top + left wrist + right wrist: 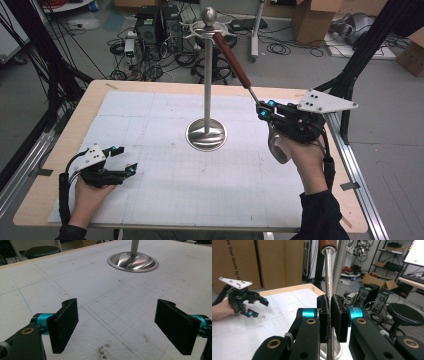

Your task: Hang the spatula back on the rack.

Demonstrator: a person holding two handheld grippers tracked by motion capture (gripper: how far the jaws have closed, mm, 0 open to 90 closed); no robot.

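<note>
utensil (232, 59) with a reddish-brown wooden handle and a thin steel shaft, held slantwise above the table (60, 150). upper end of the handle sits up at the ring rack at the top of the stand (207, 75), just under the round steel knob; whether it hooks on or only leans there, cannot tell. lower end of the shaft runs down and to the right into the right gripper (261, 111).

right gripper raised well off the table at the right side, grey three-cornered plate on top. in the right gripper view its two black jaws are pressed together on the steel shaft (328, 277), which rises between them to the wooden handle at the top edge. the stand's pole stands just behind the shaft, its round base low behind the jaws.

stand: polished steel, round dished base (133, 262) on the white gridded mat (165, 190), upright pole, near the middle of the table.

left gripper (125, 160) low at the near left of the mat, hand resting there, well apart from the stand. in the left gripper view the pads (63, 325) stand wide apart with only bare mat between them; they hold nothing. smudges and a small reddish mark on the mat near them.
</note>
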